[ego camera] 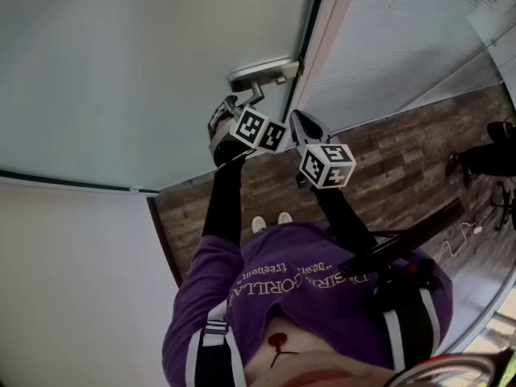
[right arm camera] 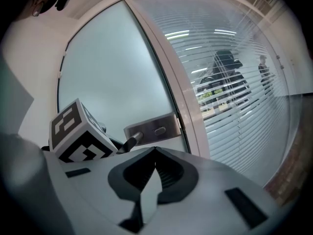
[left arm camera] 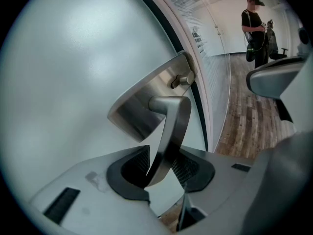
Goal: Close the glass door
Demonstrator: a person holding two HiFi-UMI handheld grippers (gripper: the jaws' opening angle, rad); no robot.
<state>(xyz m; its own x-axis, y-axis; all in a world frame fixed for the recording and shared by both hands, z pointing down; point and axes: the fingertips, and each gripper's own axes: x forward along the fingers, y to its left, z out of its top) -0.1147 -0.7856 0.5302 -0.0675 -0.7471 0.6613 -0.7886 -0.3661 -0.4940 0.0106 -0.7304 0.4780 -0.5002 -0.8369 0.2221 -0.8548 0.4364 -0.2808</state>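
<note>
Left gripper clamps handle; right gripper closed; glass door edge beside frame.

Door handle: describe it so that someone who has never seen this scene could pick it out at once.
Find the big frosted glass door; at its edge, beside the pale frame, sits a brushed steel plate. From it a flat steel lever handle bends down between the left tool's jaws. Unlike the small round knob on the same plate, it is long and angled.

Upper centre: brushed-metal lever handle on frosted glass door, between jaws of left gripper; right gripper just right, apart.
</note>
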